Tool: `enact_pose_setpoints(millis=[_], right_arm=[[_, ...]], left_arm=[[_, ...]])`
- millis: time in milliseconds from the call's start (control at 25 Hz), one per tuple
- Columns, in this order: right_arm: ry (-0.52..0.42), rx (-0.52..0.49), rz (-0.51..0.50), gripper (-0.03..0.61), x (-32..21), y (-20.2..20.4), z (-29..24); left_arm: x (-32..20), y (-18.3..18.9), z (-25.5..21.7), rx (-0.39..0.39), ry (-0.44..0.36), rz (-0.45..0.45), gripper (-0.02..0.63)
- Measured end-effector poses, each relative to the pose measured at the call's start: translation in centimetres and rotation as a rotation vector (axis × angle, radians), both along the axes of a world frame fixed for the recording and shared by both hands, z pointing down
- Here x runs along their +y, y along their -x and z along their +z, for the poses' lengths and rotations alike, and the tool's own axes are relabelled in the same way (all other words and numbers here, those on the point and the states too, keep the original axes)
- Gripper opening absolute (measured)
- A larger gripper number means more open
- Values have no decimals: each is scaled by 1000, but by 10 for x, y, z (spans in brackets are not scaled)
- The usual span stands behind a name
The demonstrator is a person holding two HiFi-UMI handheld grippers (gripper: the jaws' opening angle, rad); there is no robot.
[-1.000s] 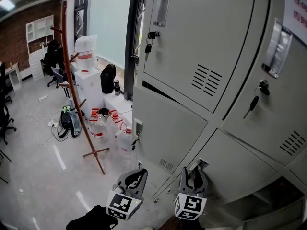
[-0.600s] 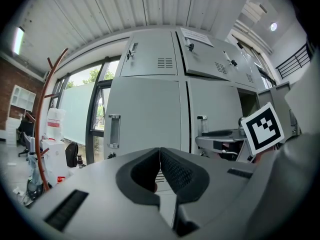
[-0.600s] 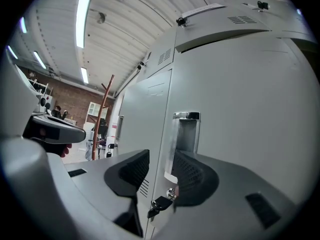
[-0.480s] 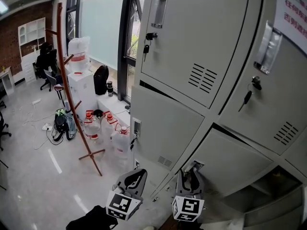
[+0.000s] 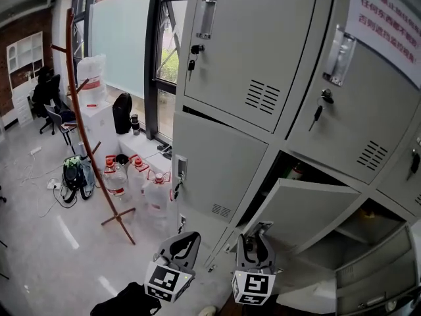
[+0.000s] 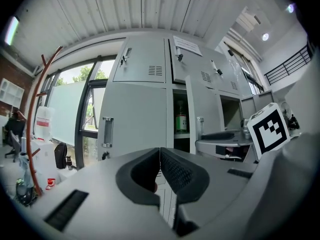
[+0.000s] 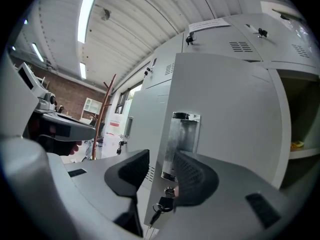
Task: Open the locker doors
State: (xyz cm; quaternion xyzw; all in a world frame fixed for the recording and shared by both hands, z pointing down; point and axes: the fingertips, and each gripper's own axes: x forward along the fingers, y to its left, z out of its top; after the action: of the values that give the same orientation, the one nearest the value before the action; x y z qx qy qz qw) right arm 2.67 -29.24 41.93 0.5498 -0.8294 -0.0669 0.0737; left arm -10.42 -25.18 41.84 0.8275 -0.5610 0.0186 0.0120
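Count: two grippers, one locker door swung out, and three shut doors next to it.

The open locker door (image 5: 309, 209) is sitting low in the second column of the grey bank. It is standing out from the cabinet with its free edge pointing toward the person. That edge is running up and down, and so is the long axis of the single recessed metal handle (image 7: 182, 141). One key (image 7: 162, 206) is hanging just below the handle.

The right gripper (image 5: 254, 241) is pointing level at that edge. Its jaws have just been closing a little but are standing spread, with the door's edge between them.

The left gripper (image 5: 186, 243) is hovering just beside it, jaws pressed together on nothing.

The shut doors are the upper-left door (image 5: 263, 38), the upper-right door (image 5: 368, 91) and the middle-left door (image 5: 220, 160).

One coat stand (image 5: 85, 124) is standing well apart on the left.
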Motion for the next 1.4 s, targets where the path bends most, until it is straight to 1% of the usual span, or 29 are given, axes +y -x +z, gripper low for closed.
enact_pose_setpoints(millis=[400, 480, 1000, 1200, 1400], right_arm=[[-8, -20, 108, 160, 48, -18, 1], [-10, -22, 127, 146, 55, -22, 1], [-19, -34, 194, 141, 94, -45, 2], [-23, -20, 240, 107, 116, -55, 3], [-23, -16, 306, 88, 138, -71, 4]], left_arm=[[38, -10, -5, -17, -22, 92, 25], [43, -13, -6, -21, -26, 108, 25], [67, -43, -8, -32, -42, 212, 25], [82, -59, -8, -32, -47, 267, 25], [98, -73, -9, -32, -52, 323, 25]])
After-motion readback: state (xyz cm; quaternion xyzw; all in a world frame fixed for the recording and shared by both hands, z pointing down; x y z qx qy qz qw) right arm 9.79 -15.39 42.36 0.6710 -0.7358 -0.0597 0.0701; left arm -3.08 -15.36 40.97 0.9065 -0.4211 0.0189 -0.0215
